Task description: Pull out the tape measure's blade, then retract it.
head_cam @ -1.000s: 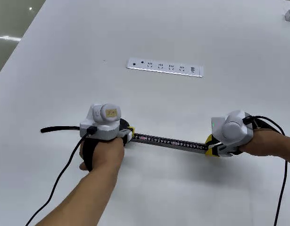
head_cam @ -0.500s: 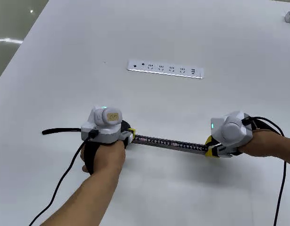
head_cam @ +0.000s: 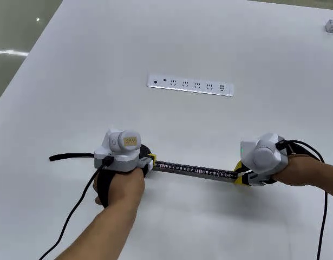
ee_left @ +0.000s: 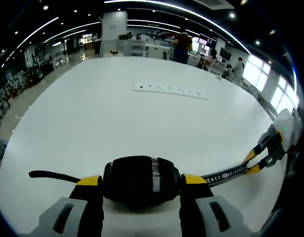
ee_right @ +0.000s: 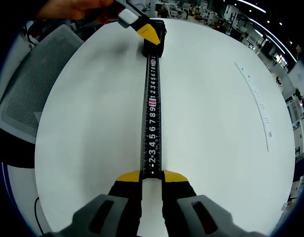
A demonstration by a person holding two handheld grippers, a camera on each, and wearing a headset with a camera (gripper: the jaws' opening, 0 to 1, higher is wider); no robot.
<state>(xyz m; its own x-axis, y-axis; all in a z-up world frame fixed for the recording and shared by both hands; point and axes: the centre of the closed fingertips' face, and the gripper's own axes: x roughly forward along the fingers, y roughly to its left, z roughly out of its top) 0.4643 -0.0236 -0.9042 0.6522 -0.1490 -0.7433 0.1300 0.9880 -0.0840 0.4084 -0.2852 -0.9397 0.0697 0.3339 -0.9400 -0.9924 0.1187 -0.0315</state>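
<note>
the left gripper [ee_left: 142,183] clamps the black tape measure [ee_left: 141,174] between its yellow-tipped jaws. the blade [ee_left: 226,174] runs right across the white surface [ee_left: 117,118] to the right gripper [ee_left: 254,163], which pinches its end. a power strip [ee_left: 170,89] lies well beyond; a black strap [ee_left: 48,175] trails left.

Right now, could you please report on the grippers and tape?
Left gripper shut on black round tape-measure case. Right gripper shut on dark numbered blade, drawn out. White power strip well clear.
</note>
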